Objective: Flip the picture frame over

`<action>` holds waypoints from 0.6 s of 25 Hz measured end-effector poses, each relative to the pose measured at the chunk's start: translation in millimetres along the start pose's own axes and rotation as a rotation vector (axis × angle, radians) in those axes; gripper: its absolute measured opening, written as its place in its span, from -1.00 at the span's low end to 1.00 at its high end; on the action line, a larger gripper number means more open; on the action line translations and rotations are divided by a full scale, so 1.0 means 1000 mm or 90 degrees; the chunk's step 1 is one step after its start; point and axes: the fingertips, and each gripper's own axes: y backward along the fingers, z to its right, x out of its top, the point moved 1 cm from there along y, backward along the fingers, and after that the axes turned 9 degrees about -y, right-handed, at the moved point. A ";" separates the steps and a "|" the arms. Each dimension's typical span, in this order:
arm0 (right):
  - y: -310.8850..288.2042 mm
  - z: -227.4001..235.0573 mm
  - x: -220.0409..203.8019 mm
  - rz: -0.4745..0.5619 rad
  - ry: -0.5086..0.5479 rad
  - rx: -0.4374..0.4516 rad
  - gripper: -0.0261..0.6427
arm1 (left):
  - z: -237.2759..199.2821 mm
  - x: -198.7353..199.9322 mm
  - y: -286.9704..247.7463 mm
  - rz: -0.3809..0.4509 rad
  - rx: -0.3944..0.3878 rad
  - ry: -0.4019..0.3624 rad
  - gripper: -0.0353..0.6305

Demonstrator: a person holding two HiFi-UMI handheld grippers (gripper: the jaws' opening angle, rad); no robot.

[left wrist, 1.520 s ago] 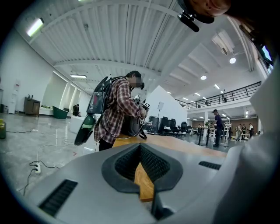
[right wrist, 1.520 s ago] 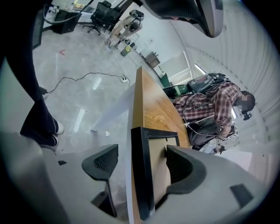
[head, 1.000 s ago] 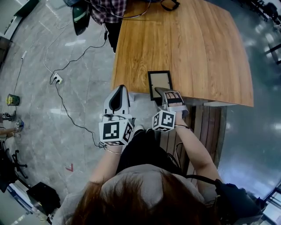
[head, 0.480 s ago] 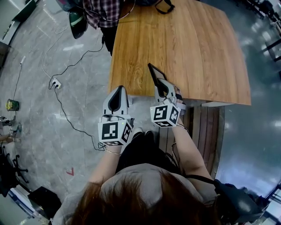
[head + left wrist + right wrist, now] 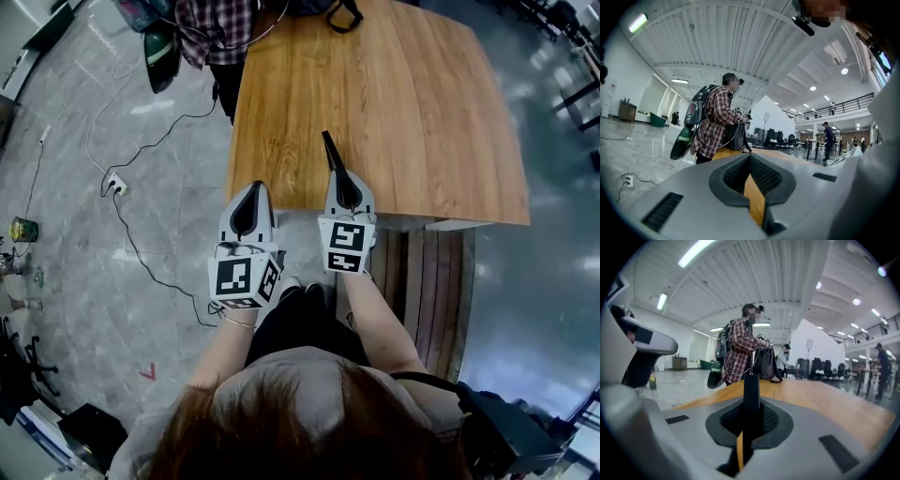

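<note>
The black picture frame point(image 5: 330, 150) stands on edge above the near edge of the wooden table point(image 5: 422, 94), seen as a thin dark strip. My right gripper point(image 5: 337, 174) is shut on its near end. In the right gripper view the picture frame point(image 5: 751, 385) rises upright between the pads of the right gripper point(image 5: 749, 416). My left gripper point(image 5: 254, 189) hovers to the left of it, just off the table's near edge, shut with nothing in it. The left gripper point(image 5: 750, 161) shows only a sliver of tabletop past its pads.
A person in a plaid shirt point(image 5: 220, 19) with a backpack stands at the table's far left corner, and a dark bag point(image 5: 342, 11) lies at the far edge. A wooden slatted bench point(image 5: 427, 272) sits on my right. A power strip point(image 5: 111, 184) and cables lie on the floor at left.
The frame lay flat on the table with the right gripper at its near edge. The gripper closed on it, lifted it and rolled it up onto its edge. The left gripper barely moved.
</note>
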 end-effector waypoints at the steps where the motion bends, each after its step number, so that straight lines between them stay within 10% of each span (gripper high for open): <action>1: 0.000 0.005 -0.002 0.005 -0.053 -0.005 -0.84 | 0.000 0.001 -0.001 0.002 -0.001 0.000 -0.88; 15: 0.024 0.047 -0.076 0.107 -0.908 -0.162 -0.84 | 0.009 -0.003 -0.009 -0.009 -0.020 -0.017 -0.88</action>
